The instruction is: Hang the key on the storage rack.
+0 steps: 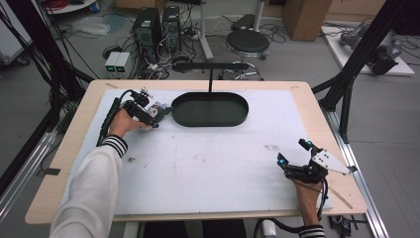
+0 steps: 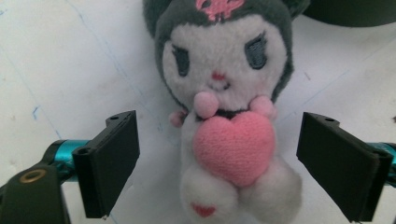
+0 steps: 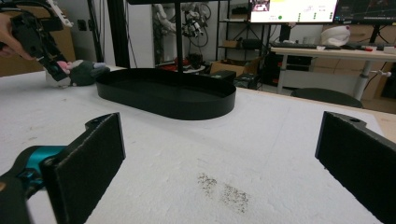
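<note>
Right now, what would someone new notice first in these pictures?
The plush toy hugging a pink heart, lying on the white mat between the open jaws of the left gripper. Next, the black oval tray just beside it at the far middle, while the right gripper sits open near the right edge.

A small plush doll with a white face, dark grey hood and pink heart held at its chest lies on its back on the white surface, far left, just beside the left end of the black oval tray.
</note>
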The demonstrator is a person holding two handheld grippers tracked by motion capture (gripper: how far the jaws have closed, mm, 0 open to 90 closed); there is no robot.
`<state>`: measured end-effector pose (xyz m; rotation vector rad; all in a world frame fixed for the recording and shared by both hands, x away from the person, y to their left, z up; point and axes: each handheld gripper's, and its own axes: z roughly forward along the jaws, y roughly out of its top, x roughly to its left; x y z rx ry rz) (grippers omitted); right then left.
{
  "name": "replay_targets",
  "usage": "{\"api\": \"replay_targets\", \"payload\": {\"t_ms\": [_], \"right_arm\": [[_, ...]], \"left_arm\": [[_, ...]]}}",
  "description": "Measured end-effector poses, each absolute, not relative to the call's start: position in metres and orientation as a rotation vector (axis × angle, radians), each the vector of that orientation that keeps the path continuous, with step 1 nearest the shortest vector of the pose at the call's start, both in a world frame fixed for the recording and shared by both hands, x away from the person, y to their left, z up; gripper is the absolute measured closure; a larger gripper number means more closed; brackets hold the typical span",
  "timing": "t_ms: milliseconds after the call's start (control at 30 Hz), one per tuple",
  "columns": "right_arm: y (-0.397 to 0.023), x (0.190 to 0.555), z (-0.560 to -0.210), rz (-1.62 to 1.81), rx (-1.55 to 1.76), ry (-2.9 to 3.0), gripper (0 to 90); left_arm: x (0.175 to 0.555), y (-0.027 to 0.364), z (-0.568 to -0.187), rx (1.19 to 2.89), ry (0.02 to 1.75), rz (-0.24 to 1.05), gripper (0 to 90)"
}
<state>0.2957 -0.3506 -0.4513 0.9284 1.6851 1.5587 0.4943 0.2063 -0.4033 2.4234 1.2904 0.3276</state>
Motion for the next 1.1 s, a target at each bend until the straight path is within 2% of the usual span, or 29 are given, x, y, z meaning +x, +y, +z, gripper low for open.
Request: {"api": "replay_targets", "payload": {"t_ms": [100,200,267,533,900,967,1100], "right_arm": [[-0.351,0.296,-0.451,1.559,0.929,1.685,0.5],[-0.351,0.296,-0.451,1.561,0.931,1.685,0.4],[-0.351,0.296,-0.451,1.561,0.930,1.685,0.5],[-0.351,0.296,-0.451,1.561,0.928,1.683,0.5],[-0.351,0.296,-0.451,1.565,0.934,1.680,0.4],[-0.351,0.296,-0.451,1.568,0.933,1.680,0.4],[-0.351,0.296,-0.451,1.569,0.932,1.680,0.4]], "left_arm": [[0.494,0.206,-0.404,2.428,1.294,0.321,19.3],[0.492,0.203,-0.404,2.456,1.289,0.334,32.9],[0.492,0.202,-0.403,2.446,1.302,0.312,48.5],[0.490,0.198,-0.401,2.444,1.325,0.359,56.1],[0.487,0.202,-0.393,2.428,1.319,0.428,58.2],[0.485,0.205,-0.386,2.402,1.309,0.481,58.8],[0.479,0.208,-0.372,2.323,1.270,0.486,58.9]]}}
